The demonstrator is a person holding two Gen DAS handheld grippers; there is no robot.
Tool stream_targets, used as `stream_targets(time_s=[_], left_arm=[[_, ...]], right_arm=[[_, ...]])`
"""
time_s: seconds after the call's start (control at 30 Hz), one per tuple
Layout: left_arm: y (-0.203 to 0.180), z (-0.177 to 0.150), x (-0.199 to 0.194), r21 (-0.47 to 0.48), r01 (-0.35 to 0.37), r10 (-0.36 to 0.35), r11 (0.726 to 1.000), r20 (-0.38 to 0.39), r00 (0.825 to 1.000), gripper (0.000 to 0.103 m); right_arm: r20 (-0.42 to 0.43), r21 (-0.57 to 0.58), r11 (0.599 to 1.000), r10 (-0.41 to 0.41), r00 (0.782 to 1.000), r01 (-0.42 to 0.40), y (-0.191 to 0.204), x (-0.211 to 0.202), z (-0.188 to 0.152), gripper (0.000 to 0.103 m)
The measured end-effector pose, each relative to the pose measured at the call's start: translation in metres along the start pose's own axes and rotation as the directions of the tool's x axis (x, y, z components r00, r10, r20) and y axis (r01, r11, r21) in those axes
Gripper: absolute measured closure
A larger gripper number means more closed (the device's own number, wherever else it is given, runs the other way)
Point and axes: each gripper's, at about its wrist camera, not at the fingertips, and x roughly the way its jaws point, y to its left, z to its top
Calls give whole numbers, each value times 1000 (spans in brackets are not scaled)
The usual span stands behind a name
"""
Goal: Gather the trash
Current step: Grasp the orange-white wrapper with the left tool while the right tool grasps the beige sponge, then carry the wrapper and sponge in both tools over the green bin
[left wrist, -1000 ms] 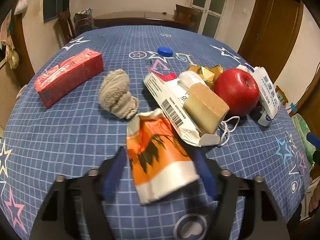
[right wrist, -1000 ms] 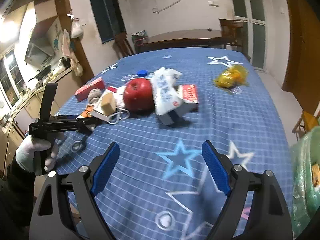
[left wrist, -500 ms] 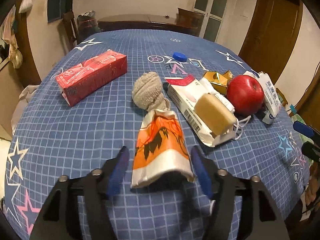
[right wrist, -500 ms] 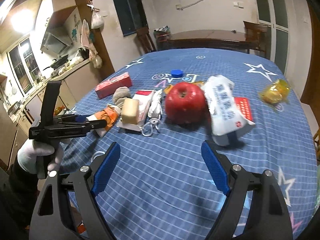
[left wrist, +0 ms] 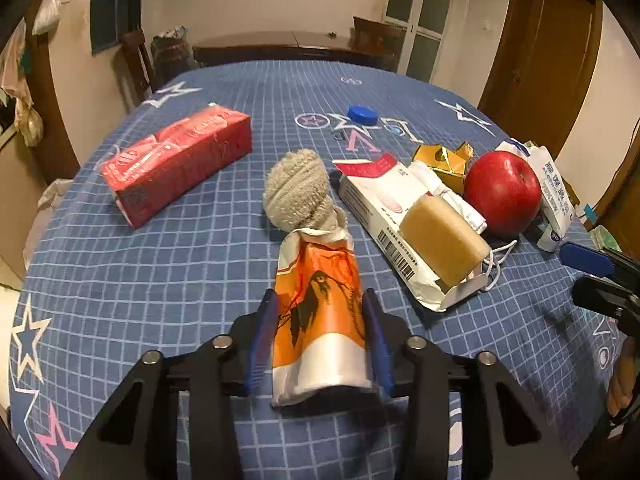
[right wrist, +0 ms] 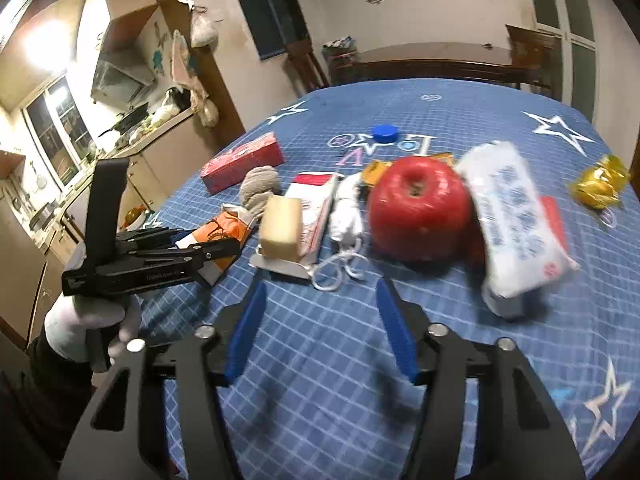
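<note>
Since a second ago the left gripper [left wrist: 320, 336] has been closing and its blue pads now pinch the orange-and-white wrapper [left wrist: 320, 312] from both sides, so the wrapper sits right between the fingers on the tabletop [left wrist: 160, 248]. The right gripper [right wrist: 324, 320] swung toward the clutter and its jaws have been closing too, but nothing's between them, still spread over bare cloth. Just ahead of the wrapper's far end lies a beige cloth wad [left wrist: 298, 192]; off to the right, a white box [left wrist: 384, 216] with a tan block [left wrist: 444, 236], then a red apple [left wrist: 502, 192]. Left of it, a red carton [left wrist: 176, 160].
</note>
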Motion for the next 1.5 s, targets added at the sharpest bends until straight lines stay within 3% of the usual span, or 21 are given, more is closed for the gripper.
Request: stream_targets(time_s=[0.3, 0.5, 0.73, 0.97, 1.1, 1.5], left_arm=[[2, -3, -4, -14, 1, -1, 1000, 15, 1000, 63], [3, -2, -4, -19, 9, -9, 1000, 15, 1000, 63], [2, -1, -4, -21, 6, -5, 1000, 21, 1000, 63], [-5, -3, -15, -18, -37, 38, 999, 77, 996, 66], [-16, -4, -28, -9, -41, 41, 999, 126, 991, 66], [-84, 5, -88, 73, -24, 1, 997, 298, 955, 66]], right_arm=[[-16, -89, 996, 16, 1000, -17, 31, 46, 32, 51], [-76, -88, 996, -32, 997, 25, 32, 75, 42, 59], [-83, -109, 992, -69, 994, 60, 36, 84, 34, 73], [33, -100, 989, -105, 994, 108, 39, 58, 24, 74], [116, -102, 983, -141, 983, 153, 43, 32, 17, 74], [307, -45, 948, -287, 907, 315, 27, -50, 5, 74]])
